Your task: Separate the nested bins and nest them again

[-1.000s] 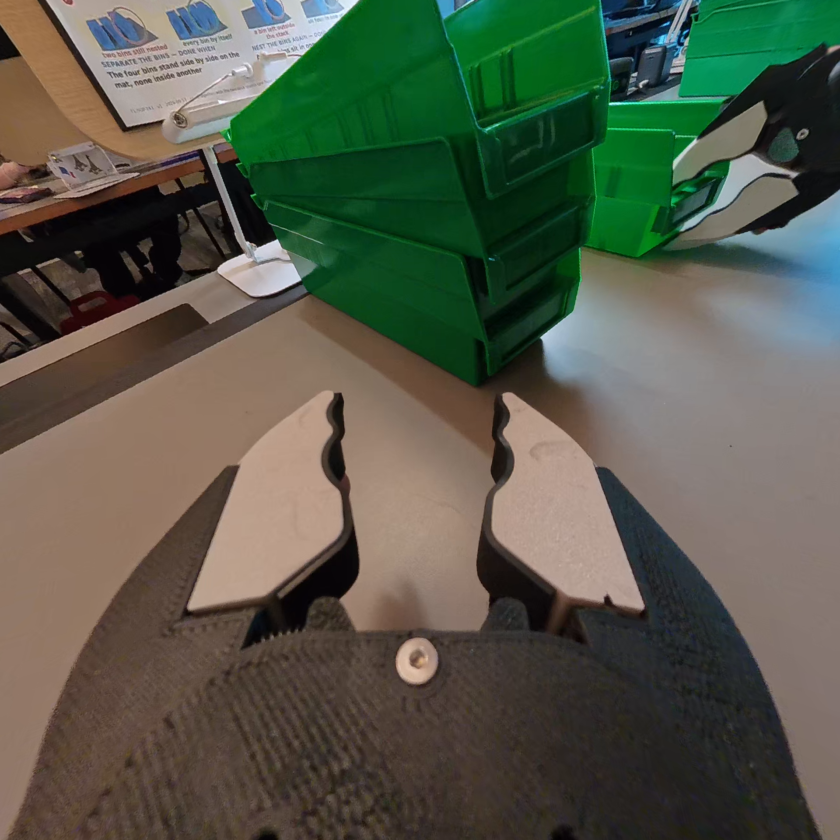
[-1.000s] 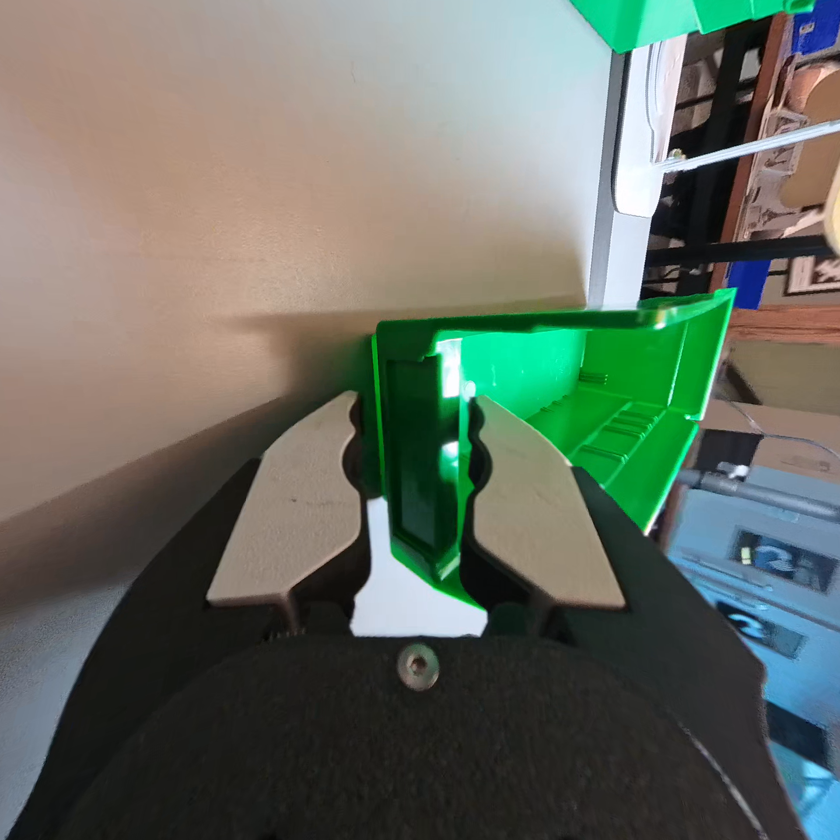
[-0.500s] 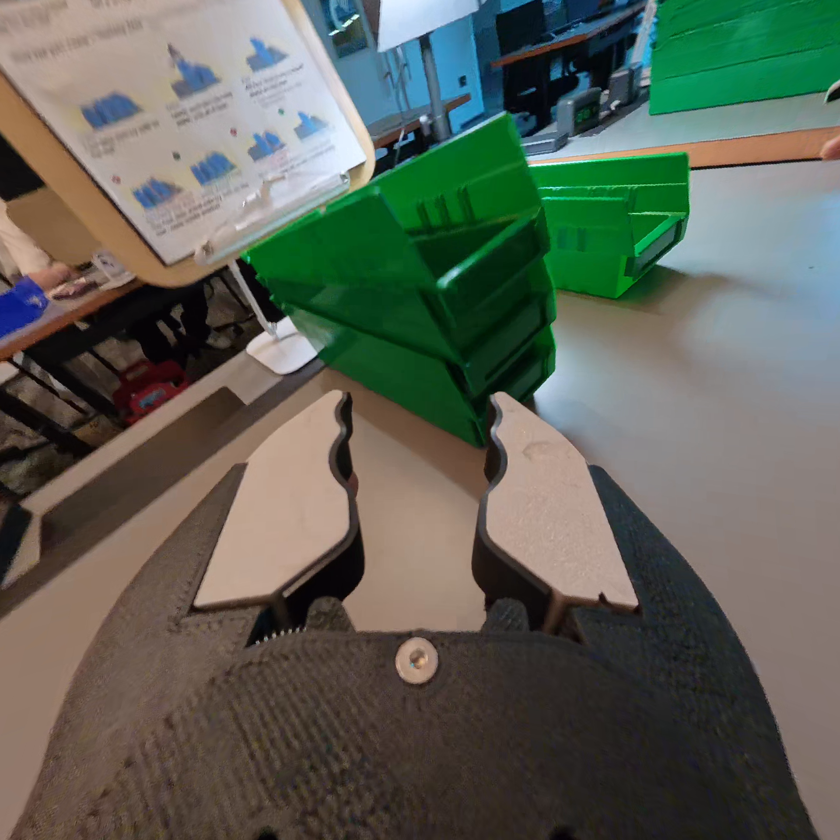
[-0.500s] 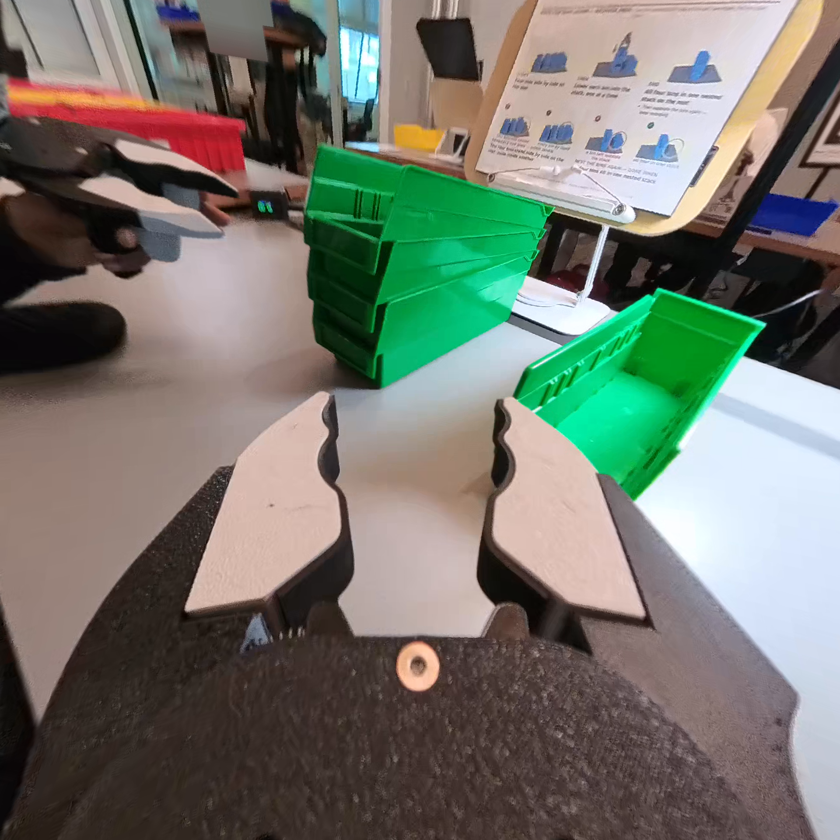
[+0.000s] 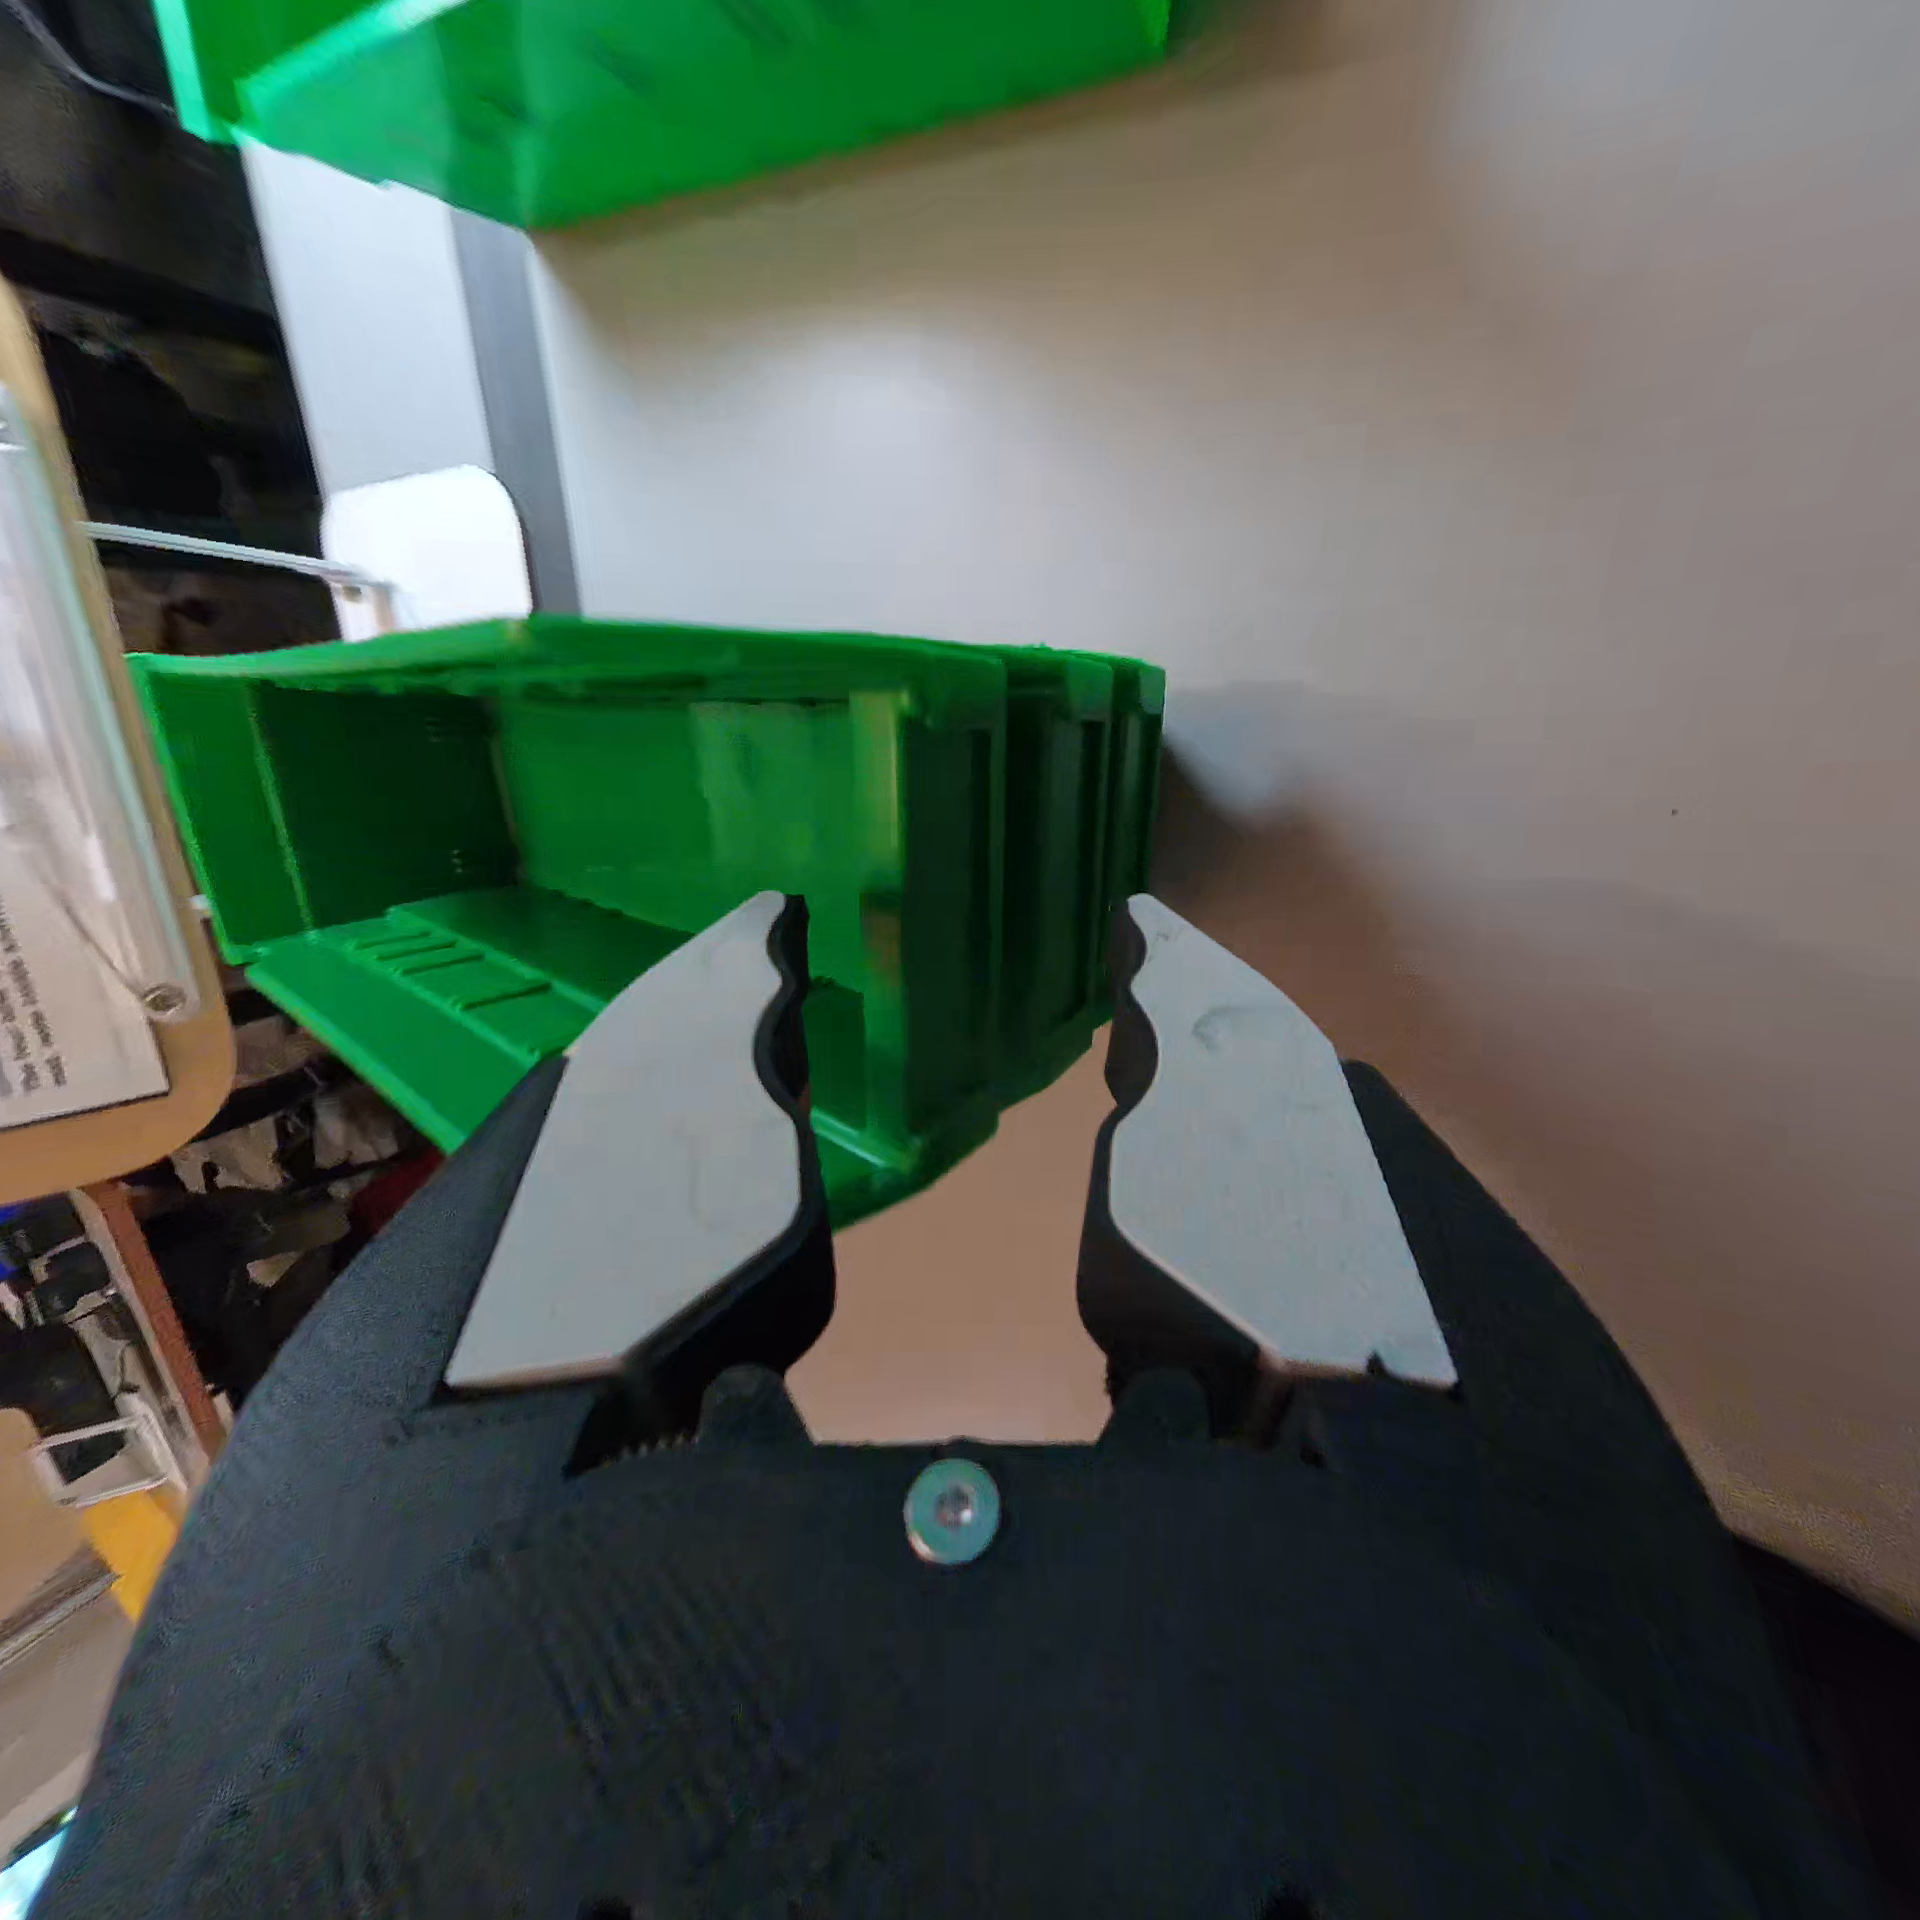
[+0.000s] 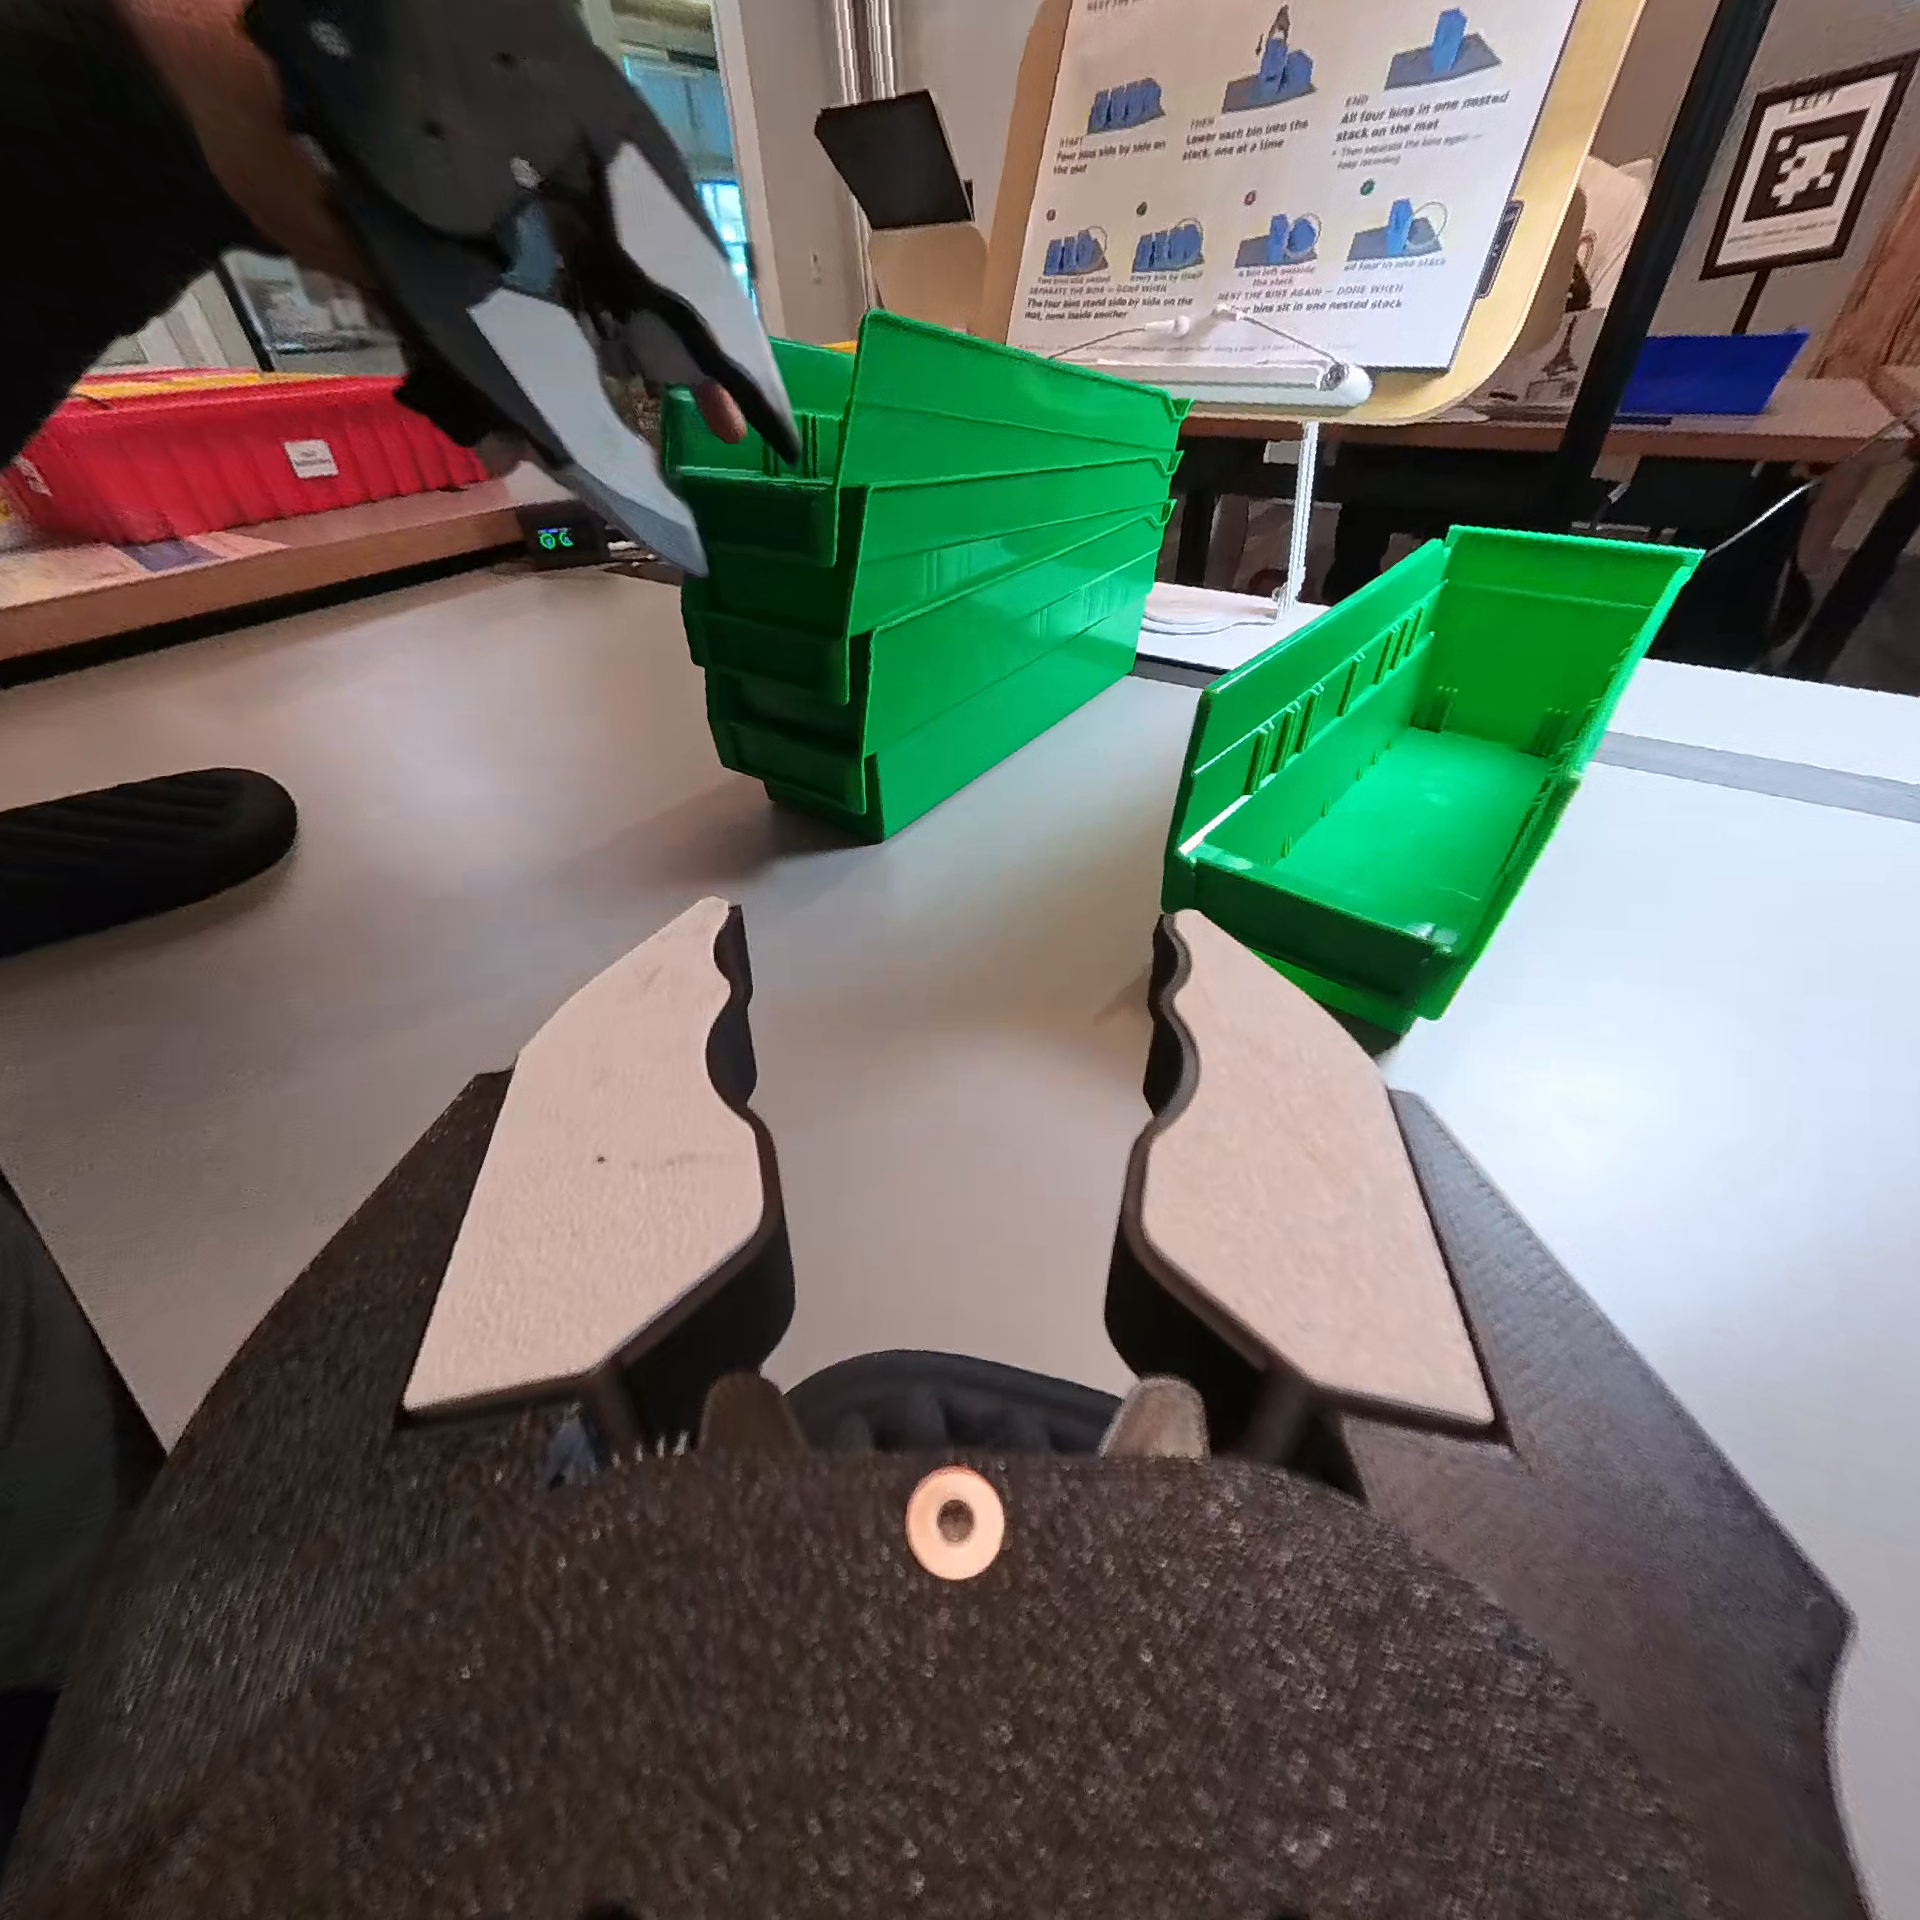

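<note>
A stack of nested green bins [image 6: 935, 623] stands on the grey table [image 6: 520, 831]. A single green bin [image 6: 1403, 810] lies apart to its right, open side up. My left gripper [image 5: 961, 914] is open and turned on its side at the stack's front end [image 5: 623, 790]. One finger is over the top bin's inside and the other is outside the front walls. It also shows in the right wrist view [image 6: 743, 509]. My right gripper [image 6: 948, 925] is open and empty, low over the table, short of both the stack and the single bin.
An instruction board [image 6: 1278, 177] on a white stand stands behind the stack at the table's far edge. A red bin [image 6: 229, 447] sits on another table to the left. A person's dark sleeve [image 6: 125, 842] rests on the table at left. The single bin also shows in the left wrist view [image 5: 644, 94]. My right fingertips sit around 25 cm from my left ones.
My left gripper has rolled onto its side and moved up to the front end of the stack's top bin. My right gripper let go of the single bin, backed away and stays open.
</note>
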The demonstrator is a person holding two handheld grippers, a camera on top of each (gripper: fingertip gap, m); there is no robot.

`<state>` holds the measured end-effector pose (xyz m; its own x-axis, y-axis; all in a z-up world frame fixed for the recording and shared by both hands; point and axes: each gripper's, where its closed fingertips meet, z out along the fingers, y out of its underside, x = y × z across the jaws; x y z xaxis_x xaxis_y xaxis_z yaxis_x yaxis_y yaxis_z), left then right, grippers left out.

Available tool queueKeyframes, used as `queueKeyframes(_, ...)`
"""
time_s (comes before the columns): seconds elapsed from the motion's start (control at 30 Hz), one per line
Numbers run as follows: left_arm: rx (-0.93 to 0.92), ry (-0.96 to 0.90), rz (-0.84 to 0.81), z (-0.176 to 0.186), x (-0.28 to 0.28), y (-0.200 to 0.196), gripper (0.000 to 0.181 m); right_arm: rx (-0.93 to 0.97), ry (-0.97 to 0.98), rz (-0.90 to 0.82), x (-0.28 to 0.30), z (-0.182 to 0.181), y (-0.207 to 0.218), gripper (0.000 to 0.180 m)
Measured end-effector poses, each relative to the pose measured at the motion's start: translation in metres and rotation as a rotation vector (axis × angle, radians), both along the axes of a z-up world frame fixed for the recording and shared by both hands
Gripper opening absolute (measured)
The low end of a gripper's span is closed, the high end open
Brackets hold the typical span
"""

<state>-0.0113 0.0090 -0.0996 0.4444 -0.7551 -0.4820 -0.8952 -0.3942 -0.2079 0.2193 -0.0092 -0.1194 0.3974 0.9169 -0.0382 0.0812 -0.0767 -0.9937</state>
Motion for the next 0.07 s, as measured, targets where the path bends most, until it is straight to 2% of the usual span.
queueKeyframes(0.07,-0.079,0.05,0.01,-0.0102,-0.0005,0.0084,0.055,0.01,-0.009,-0.006,0.0001,-0.0007,-0.0011,0.074)
